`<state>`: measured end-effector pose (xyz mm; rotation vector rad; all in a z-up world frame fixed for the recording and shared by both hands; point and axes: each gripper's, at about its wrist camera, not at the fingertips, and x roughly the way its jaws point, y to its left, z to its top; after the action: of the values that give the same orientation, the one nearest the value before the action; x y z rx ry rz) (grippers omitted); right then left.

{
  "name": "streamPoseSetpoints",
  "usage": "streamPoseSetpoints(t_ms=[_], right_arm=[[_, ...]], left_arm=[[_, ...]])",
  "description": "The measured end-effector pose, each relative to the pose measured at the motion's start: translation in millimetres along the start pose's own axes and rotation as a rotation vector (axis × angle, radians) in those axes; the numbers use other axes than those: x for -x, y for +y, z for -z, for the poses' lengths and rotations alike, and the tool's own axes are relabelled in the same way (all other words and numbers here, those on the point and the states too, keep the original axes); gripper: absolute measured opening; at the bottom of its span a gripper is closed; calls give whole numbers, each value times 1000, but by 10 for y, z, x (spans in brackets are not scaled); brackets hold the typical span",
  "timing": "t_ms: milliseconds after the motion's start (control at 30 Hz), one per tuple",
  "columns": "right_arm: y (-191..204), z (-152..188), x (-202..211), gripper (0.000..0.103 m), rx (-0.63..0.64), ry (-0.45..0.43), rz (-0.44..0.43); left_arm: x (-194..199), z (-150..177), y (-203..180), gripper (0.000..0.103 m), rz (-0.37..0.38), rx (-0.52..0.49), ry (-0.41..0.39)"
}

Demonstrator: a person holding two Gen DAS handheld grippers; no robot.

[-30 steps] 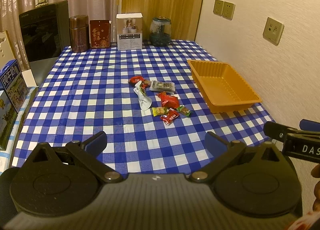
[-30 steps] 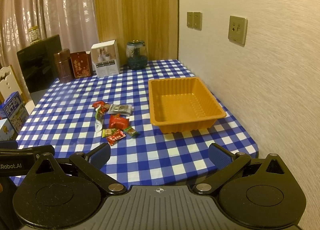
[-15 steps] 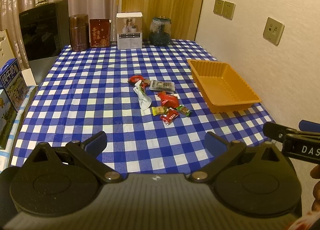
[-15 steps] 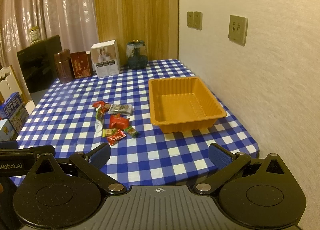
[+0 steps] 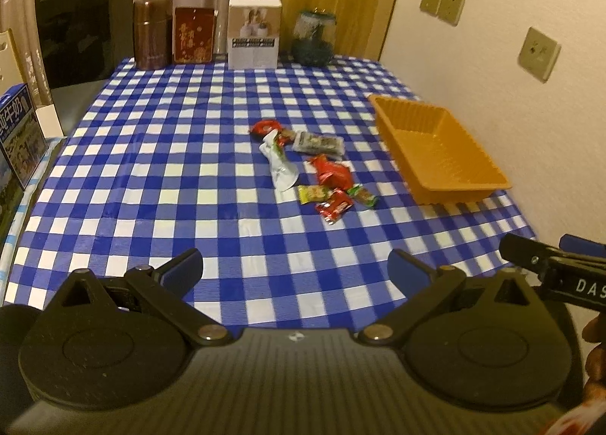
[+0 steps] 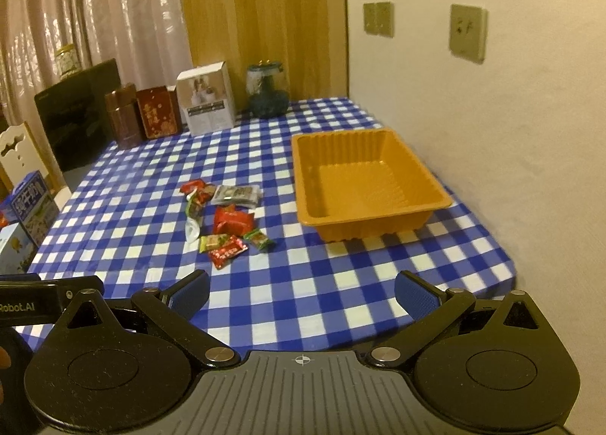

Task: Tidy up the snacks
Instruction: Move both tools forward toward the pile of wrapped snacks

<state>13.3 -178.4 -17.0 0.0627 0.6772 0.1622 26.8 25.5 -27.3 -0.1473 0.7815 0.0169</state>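
Since the snacks [image 5: 314, 166] lie loose in a small heap near the middle of the surface [image 5: 159, 169], and the orange tray [image 6: 363, 185] stands bare just to their right along the wall-side edge, the layout reads as a sorting job not yet begun: I judge each packet is meant to go the short way across into the tray. The heap holds several wrappers close together, some touching: a red packet [image 5: 331, 173] in the centre, a white wrapper [image 5: 280, 166] on its left, a dark flat pack [image 5: 318, 141] toward the far edge, and small green and red sweets [image 6: 223, 245] on the near side. Tins [image 5: 151, 33], a white box [image 5: 254, 33] and a jar [image 5: 314, 37] line the far edge, well apart from the snacks, so they seem to be no part of the work. Both grippers hang back over the near edge, level and aimed forward along the surface. The left gripper [image 5: 295, 270] has its fingers spread wide with nothing between them, and it faces the heap almost squarely. The right gripper [image 6: 302, 293] sits beside it, likewise spread and holding nothing, pointing between the heap and the tray. Neither is near a packet, so a reach forward and down would be needed first; the small sweets, lying flat, look hardest to pinch.
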Motion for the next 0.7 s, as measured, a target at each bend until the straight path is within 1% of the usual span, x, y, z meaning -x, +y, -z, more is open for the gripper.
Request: streamPoseSetpoints(t_ms=[167, 333, 367, 400, 433, 467, 533, 633, 700], right_arm=[[-29, 35, -328, 103, 2, 25, -19], [-98, 30, -679, 102, 3, 42, -40], [-114, 26, -760, 100, 0, 48, -42], [-134, 24, -834, 96, -3, 53, -41], [-165, 17, -935, 88, -8, 62, -45], [-195, 16, -1012, 85, -12, 74, -50], [-236, 22, -1175, 84, -18, 93, -55], [-269, 35, -1386, 76, -17, 112, -67], [-288, 54, -1519, 72, -20, 130, -74]], left_arm=[[-287, 14, 105, 103, 13, -29, 3], [-630, -10, 86, 102, 70, -97, -7], [-701, -22, 70, 100, 82, -108, -7], [-791, -42, 57, 96, 97, -120, -2], [-863, -56, 44, 94, 112, -127, 5], [-940, -75, 36, 93, 128, -133, 10], [-1103, -105, 5, 92, 151, -153, 18], [-1331, -131, -31, 85, 177, -198, 34], [-1484, -156, -47, 78, 202, -214, 48]])
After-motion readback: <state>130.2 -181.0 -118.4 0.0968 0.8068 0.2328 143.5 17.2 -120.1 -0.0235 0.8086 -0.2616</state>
